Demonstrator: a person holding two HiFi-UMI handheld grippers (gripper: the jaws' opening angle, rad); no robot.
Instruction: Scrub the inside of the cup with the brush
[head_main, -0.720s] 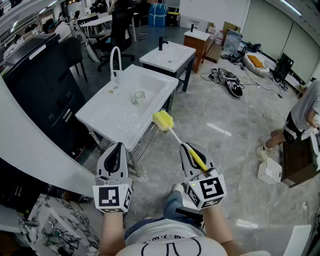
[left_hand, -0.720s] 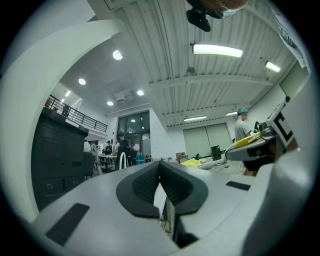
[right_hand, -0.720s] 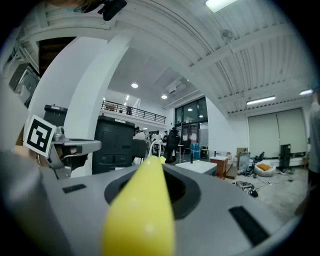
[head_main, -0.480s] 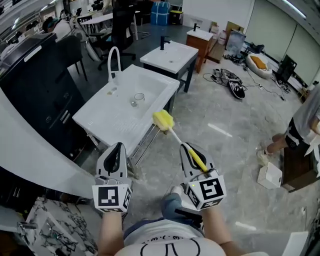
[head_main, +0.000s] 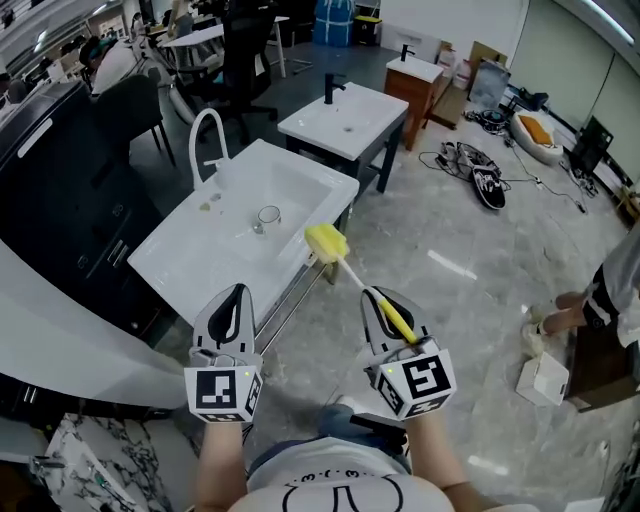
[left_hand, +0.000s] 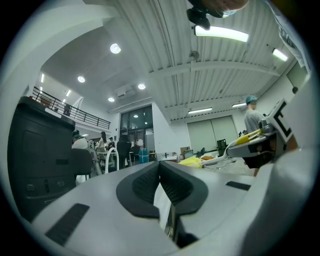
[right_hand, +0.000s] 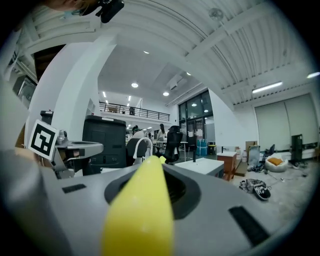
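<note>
You're standing back from the sink (head_main: 165, 262), both grippers held level in front of you. Your left gripper (head_main: 236, 296) has its jaws pressed together on nothing. My guess is you're saving it to steady the cup (head_main: 268, 215) once you get close.

Your right gripper (head_main: 378, 300) is pinching the brush (head_main: 351, 271) by its yellow handle. The white shaft and yellow sponge head reach out toward 11 o'clock, roughly on line with the basin. Holding it low on the handle looks deliberate, since it leaves the whole head free to go down inside the cup.

The cup itself is a clear glass sitting upright in the white basin, at 11 o'clock from your hands and well apart from the sponge. By my reading, scrubbing hasn't begun and you have to close that gap first.

Only the head view gives you the cup and how far the brush is from it. Neither gripper view shows the glass at all. The left gripper view confirms the dark pads meet with nothing between them, and it catches the brush off at 2 o'clock. The right gripper view fills with the yellow handle running straight out between its jaws, so the grip looks centred there.
</note>
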